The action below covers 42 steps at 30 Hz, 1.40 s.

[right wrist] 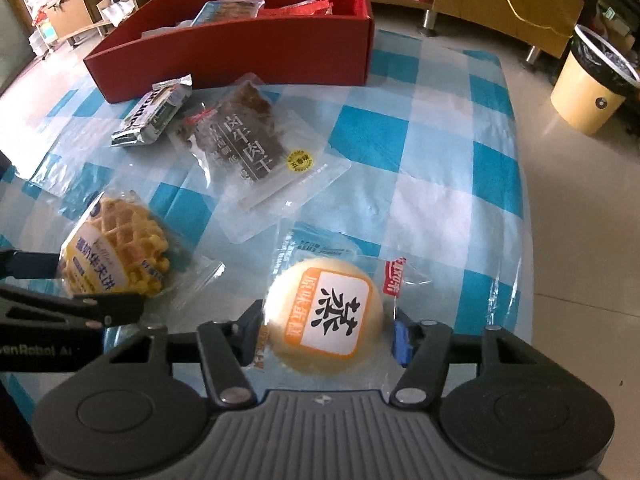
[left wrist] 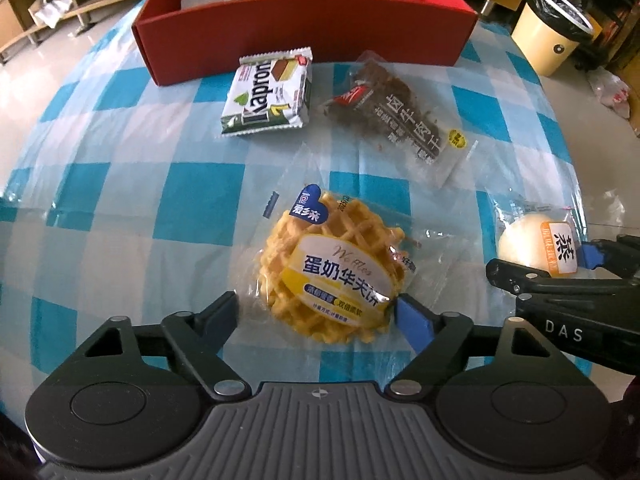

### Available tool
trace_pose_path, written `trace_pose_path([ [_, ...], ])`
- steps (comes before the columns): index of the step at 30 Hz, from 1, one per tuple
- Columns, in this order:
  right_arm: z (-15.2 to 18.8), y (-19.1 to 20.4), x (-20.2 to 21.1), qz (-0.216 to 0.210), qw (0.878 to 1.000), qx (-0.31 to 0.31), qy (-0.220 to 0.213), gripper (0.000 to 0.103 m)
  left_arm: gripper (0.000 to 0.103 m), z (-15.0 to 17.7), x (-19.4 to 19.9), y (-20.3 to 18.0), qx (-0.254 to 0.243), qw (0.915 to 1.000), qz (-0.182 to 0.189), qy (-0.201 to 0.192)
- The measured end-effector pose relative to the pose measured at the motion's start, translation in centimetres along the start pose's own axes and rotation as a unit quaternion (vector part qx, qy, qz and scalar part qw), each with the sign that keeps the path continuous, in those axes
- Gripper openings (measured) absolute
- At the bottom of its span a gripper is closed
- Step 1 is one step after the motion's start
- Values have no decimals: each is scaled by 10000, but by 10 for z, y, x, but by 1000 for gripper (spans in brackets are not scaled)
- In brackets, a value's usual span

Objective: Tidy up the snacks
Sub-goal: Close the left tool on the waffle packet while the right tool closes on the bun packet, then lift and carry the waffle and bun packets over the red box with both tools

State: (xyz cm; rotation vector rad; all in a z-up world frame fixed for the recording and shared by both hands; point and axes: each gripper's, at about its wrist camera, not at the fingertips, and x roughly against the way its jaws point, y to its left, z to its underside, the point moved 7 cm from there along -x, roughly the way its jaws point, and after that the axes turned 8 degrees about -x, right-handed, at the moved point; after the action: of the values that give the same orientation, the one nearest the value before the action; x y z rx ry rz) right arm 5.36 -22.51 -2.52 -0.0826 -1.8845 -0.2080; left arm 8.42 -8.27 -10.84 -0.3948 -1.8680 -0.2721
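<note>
I've some snacks in the red box at twelve o'clock, four left; left gripper spread around the waffle, right gripper pinching the bun.

Under my grippers the tablecloth is checked in turquoise and white. My finger pads are blue on black arms. The waffle at centre frame is golden, gridded, its label yellow and white. The steamed cake is cream with an orange-edged white label. The box at top is red.
</note>
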Motion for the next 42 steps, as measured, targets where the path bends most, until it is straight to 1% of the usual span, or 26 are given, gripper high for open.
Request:
trace_pose_path([
  [3, -2, 0, 3, -57, 10000, -26, -50, 59, 80, -2, 6, 2, 28, 9999, 60, -80],
  [4, -4, 1, 5, -79, 9999, -31, -99, 59, 76, -3, 7, 2, 42, 9999, 75, -106],
  [5, -6, 1, 7, -99, 9998, -49, -148, 59, 74, -3, 10, 4, 62, 9999, 74, -125],
  [12, -14, 1, 15, -233, 9992, -170, -291, 59, 68, -8, 15, 10, 187, 9996, 114, -196],
  [14, -15, 0, 15, -247, 9991, -179, -302, 59, 63, -9, 17, 12, 240, 9993, 143, -230],
  [16, -16, 0, 16, -284, 9988, -213, -327, 59, 60, -10, 21, 14, 275, 9991, 176, -288],
  [18, -18, 0, 19, -315, 9985, -260, -369, 59, 59, -12, 24, 16, 303, 9988, 202, -336],
  [19, -18, -2, 19, -319, 9983, -290, -380, 59, 64, -12, 24, 16, 305, 9987, 215, -350],
  [20, -19, -2, 20, -319, 9983, -312, -383, 59, 74, -13, 24, 17, 285, 9988, 201, -356],
  [21, -19, -3, 20, -321, 9982, -338, -382, 59, 79, -13, 22, 17, 275, 9988, 171, -357],
  [22, -19, -4, 19, -322, 9982, -354, -373, 59, 90, -13, 21, 17, 279, 9989, 164, -344],
  [23, -19, -4, 20, -333, 9981, -366, -372, 59, 95, -13, 19, 16, 287, 9989, 205, -319],
  [24, -20, -4, 20, -349, 9980, -377, -380, 59, 96, -12, 16, 17, 372, 9986, 263, -259],
  [26, -20, -4, 21, -377, 9978, -387, -380, 59, 96, -14, 9, 19, 600, 9978, 259, -147],
  [28, -21, -5, 22, -404, 9976, -418, -383, 59, 96, -22, 3, 19, 584, 9981, 154, -123],
  [32, -23, -14, 25, -382, 9969, -554, -418, 59, 101, -34, 0, 3, 196, 9996, -46, -218],
  [35, -25, -23, 27, -374, 9959, -689, -450, 59, 102, -34, -3, -16, -236, 9994, -107, -240],
  [37, -25, -27, 29, -386, 9954, -740, -467, 59, 103, -33, -8, -28, -558, 9979, -244, -202],
  [39, -25, -30, 29, -379, 9952, -773, -462, 59, 103, -29, -16, -37, -913, 9945, -490, -119],
  [42, -24, -31, 27, -387, 9952, -792, -417, 59, 103, -24, -22, -41, -1198, 9904, -690, -87],
])
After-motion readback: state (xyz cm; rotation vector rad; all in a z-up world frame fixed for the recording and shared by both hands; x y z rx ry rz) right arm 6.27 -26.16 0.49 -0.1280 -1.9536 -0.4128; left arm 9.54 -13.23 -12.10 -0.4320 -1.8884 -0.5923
